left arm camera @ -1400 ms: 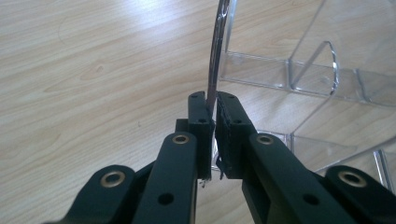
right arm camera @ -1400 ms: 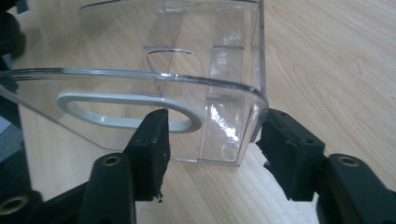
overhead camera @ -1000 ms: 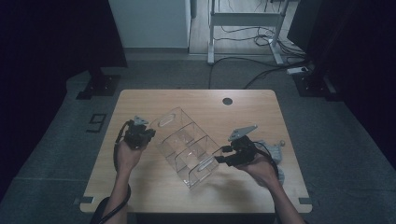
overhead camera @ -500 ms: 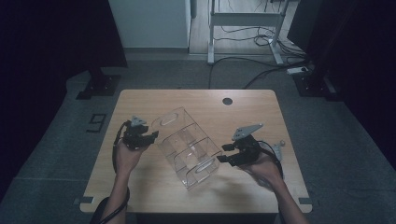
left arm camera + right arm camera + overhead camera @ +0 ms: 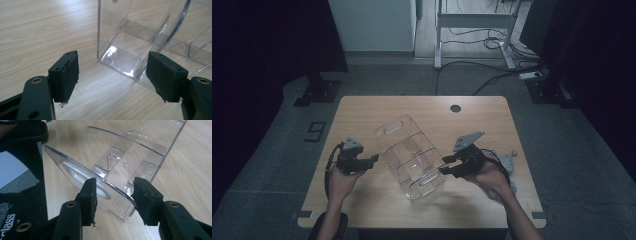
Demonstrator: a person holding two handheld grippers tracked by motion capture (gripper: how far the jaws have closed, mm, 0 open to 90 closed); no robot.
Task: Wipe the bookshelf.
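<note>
A clear plastic organiser box [image 5: 411, 156] with several compartments lies slantwise on the middle of the wooden table [image 5: 482, 125]. My left gripper [image 5: 372, 160] sits just off its left side. Its jaws have just been opening and now stand open and empty. In the left gripper view, my left gripper [image 5: 112, 61] faces a bottom corner of the box [image 5: 125, 37]. My right gripper [image 5: 445, 165] is at the box's near right end. Its jaws have just been closing. In the right gripper view, my right gripper [image 5: 115, 186] straddles the slotted end wall of the box [image 5: 130, 150], with a gap at the pads.
A grey object [image 5: 507, 161] lies on the table just right of my right hand. A round cable hole [image 5: 455, 108] sits near the far edge. A metal desk frame [image 5: 472, 30] and cables stand on the floor beyond the table.
The left gripper has opened, come off the box's left side and drawn back toward the near left. The right gripper has stayed at the box's near end, its jaws a little narrower.
</note>
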